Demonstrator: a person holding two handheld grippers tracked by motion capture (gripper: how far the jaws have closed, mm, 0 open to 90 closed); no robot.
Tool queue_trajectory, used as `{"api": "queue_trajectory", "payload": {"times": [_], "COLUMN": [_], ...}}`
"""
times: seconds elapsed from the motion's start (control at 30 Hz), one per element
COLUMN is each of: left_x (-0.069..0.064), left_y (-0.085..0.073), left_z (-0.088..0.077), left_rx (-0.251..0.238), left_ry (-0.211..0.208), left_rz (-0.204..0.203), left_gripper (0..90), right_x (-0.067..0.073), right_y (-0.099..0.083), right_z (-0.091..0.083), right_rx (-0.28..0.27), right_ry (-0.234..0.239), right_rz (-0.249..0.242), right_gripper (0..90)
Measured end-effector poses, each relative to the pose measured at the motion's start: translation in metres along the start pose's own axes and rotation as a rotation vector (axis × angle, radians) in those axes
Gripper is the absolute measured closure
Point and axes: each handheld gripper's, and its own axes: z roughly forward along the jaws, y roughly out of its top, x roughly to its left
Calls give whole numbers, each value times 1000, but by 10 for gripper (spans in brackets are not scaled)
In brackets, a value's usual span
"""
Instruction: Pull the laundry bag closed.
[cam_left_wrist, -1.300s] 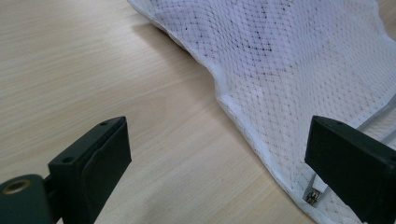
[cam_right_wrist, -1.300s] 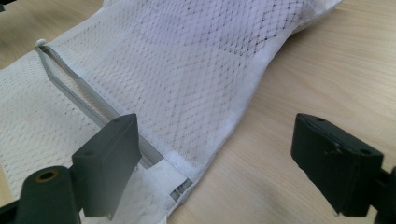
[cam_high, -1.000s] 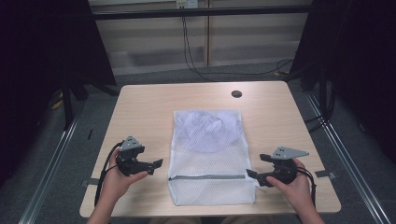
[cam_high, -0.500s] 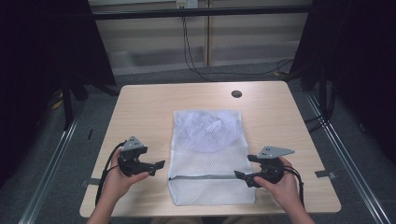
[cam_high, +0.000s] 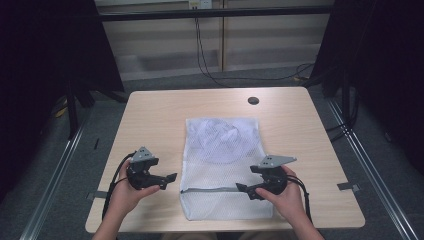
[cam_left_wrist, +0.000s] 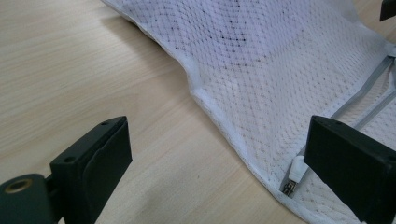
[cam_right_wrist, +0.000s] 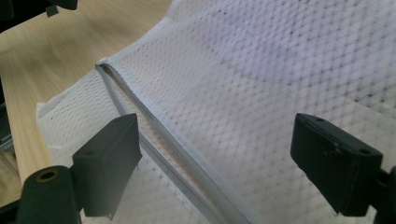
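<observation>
White mesh laundry bag (cam_high: 224, 165) lies flat on the desk (cam_high: 155, 120), centred left-to-right, its near end close to the person's edge. A grey zipper (cam_high: 210, 189) runs across the bag near that end; in the right gripper view the zipper line (cam_right_wrist: 154, 121) shows as a raised seam crossing the mesh. Zipper pull (cam_left_wrist: 293, 179) sits at the bag's left edge, seen in the left gripper view just beside the right-hand jaw. A rounded, faintly bluish shape shows through the mesh in the far half of the bag.

Right hand-held gripper (cam_high: 245, 190): over the bag's near right part, tips at the zipper line, jaws released and wide apart, nothing between them but mesh below.

Left hand-held gripper (cam_high: 172, 177): over bare desk just beside the bag's left edge, jaws released, straddling the bag's hem in its own view, not gripping it.

Small dark round disc (cam_high: 253, 100) sits on the far part of the desk, well apart from the bag.
</observation>
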Motion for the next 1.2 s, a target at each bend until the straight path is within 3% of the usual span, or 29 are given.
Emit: {"api": "queue_trajectory", "payload": {"times": [0.47,1.2], "left_x": [-1,-2], "left_y": [-1,-3], "left_z": [-4,-6], "left_rx": [16,23], "left_ry": [1,1], "left_rz": [20,22], "left_gripper": [71,71], "right_x": [21,40], "right_y": [28,50], "right_z": [26,54], "right_rx": [18,26], "right_ry": [42,86], "right_rz": [-59,-80], "right_gripper": [155,156]}}
